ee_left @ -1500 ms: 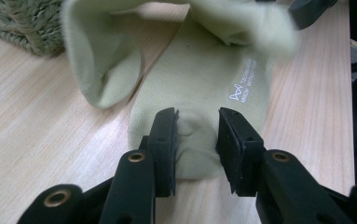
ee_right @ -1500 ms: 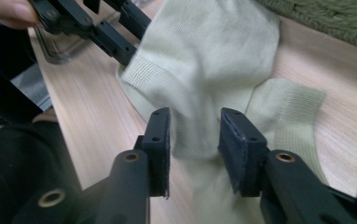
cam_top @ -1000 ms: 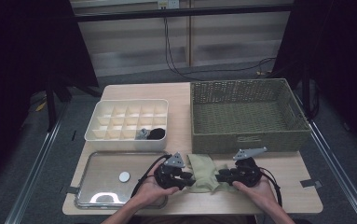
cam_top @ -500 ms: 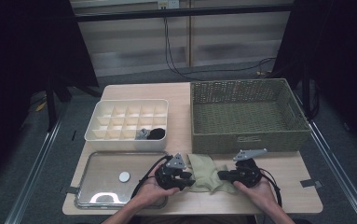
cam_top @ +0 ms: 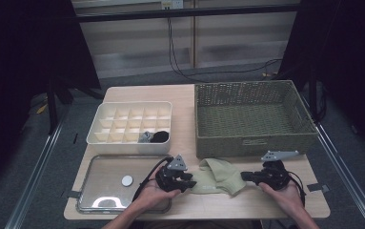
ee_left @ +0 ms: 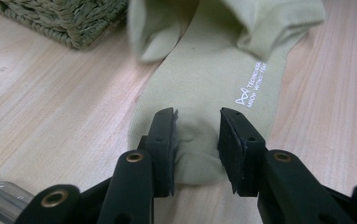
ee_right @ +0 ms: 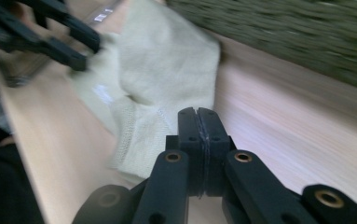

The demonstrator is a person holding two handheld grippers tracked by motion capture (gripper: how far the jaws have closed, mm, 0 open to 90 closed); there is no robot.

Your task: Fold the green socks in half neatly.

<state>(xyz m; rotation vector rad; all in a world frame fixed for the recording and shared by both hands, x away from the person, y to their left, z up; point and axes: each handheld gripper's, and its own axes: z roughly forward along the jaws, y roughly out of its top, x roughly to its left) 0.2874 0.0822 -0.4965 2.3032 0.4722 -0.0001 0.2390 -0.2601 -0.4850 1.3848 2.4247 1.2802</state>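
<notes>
**Sock stretched between two grippers at the table's near edge**

A pale olive-green sock (cam_top: 218,175) lies flat on the wooden table (cam_top: 137,93), just in front of the wicker basket (cam_top: 251,114) and to the right of the clear tray (cam_top: 105,183). Its long axis runs roughly left to right across the near edge, so each gripper meets one end of it head-on.

The left gripper (cam_top: 186,177) is at the sock's left end. In the left gripper view its jaws stand apart, straddling the narrow end of the fabric, with cloth lying between the pads (ee_left: 164,140) but not pinched. From there the sock runs straight away along the jaws' own line, widening toward a folded-over far end close to the basket's corner (ee_left: 73,23).

The right gripper (cam_top: 246,177) is at the other end, its jaws pressed together with no gap; in the right gripper view the sock's ribbed edge (ee_right: 129,140) lies just left of the tips, and I judge that nothing is caught between them. Neither hand looks clearly nearer; the left is the one already placed to close on cloth.

The sock itself is thin, soft knit, slightly rumpled, with small white printed lettering (ee_left: 250,86) on one side. It looks limp enough to sag or bunch when lifted.

Behind the tray, a white divided box (cam_top: 130,121) holds a couple of dark small items.
</notes>
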